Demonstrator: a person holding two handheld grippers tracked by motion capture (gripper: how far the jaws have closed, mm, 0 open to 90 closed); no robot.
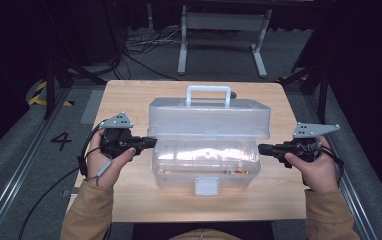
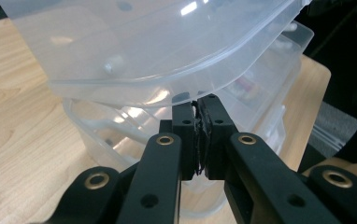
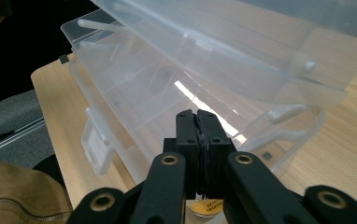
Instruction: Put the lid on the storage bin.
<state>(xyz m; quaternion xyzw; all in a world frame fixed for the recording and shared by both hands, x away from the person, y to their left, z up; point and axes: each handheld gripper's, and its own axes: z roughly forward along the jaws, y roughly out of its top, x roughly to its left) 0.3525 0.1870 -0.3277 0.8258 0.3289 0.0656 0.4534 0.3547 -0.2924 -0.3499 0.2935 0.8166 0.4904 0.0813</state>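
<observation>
Sleeves frame the table's near edge. Left gripper, jaws clenched empty, props the clear plastic toolbox's half-raised lid mid-table; right gripper, clenched empty too, points at the box's other end. If a tip slips, I reckon the lid drops.

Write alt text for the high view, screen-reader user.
A clear plastic storage box sits on a wooden table, its handled lid raised partway. A person's hands hold a black gripper at each end: the left gripper at the lid's left edge, the right gripper at the box's right side, both with jaws shut.
</observation>
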